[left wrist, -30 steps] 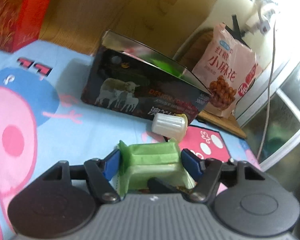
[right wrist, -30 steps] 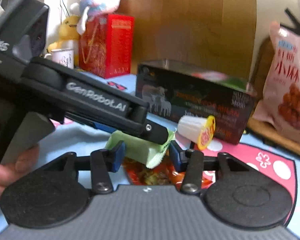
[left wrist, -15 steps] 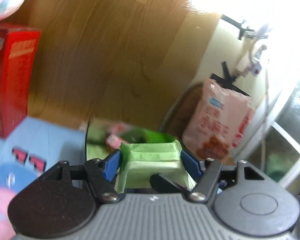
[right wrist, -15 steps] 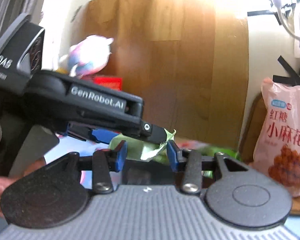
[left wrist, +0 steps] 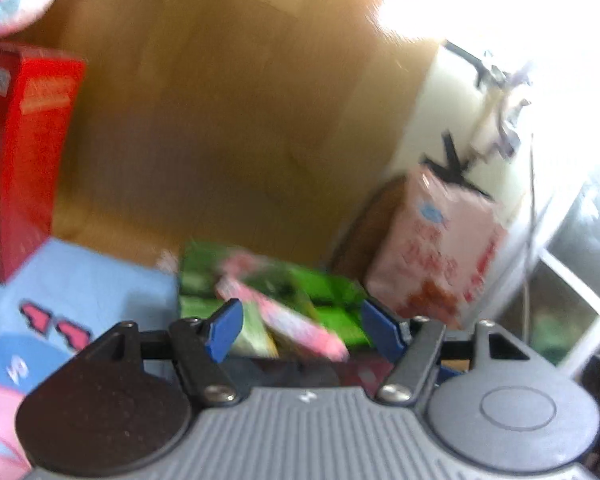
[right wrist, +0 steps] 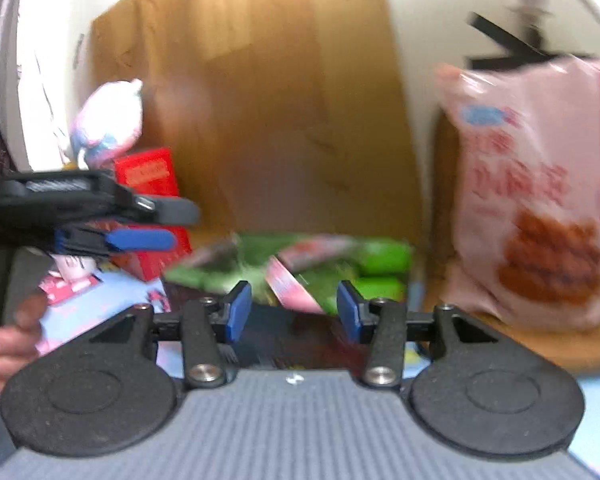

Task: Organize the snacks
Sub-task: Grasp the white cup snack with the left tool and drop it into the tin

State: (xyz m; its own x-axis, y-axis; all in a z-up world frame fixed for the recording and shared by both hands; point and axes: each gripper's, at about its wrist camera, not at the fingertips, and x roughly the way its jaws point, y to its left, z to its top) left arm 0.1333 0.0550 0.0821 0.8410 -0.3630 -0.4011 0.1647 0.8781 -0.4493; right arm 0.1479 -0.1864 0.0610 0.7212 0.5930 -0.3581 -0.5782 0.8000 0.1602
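Note:
The dark open box [right wrist: 276, 336] stands just ahead, filled with green packets [right wrist: 380, 264] and a pink packet [right wrist: 292, 288]. In the left wrist view the same pink packet [left wrist: 284, 316] and green packets [left wrist: 332, 292] show through the gap of my left gripper [left wrist: 302, 330], which is open with nothing between its pads. From the right wrist view the left gripper [right wrist: 180, 227] hangs at the left, also without a packet. My right gripper [right wrist: 294, 316] faces the box and its jaws are opening. Nothing shows between its pads. Both views are blurred.
A big pink snack bag [right wrist: 540, 208] leans at the right of the box, also in the left wrist view [left wrist: 432, 252]. A red carton [left wrist: 16, 160] and a plush toy [right wrist: 108, 120] stand at the left. A wooden board [left wrist: 220, 120] backs the blue cartoon cloth [left wrist: 92, 280]. A hand [right wrist: 4, 348] holds the left gripper.
Both grippers have risen and moved in over the box. The pale green packet that sat in the left jaws is gone from them. The white jelly cup has left view.

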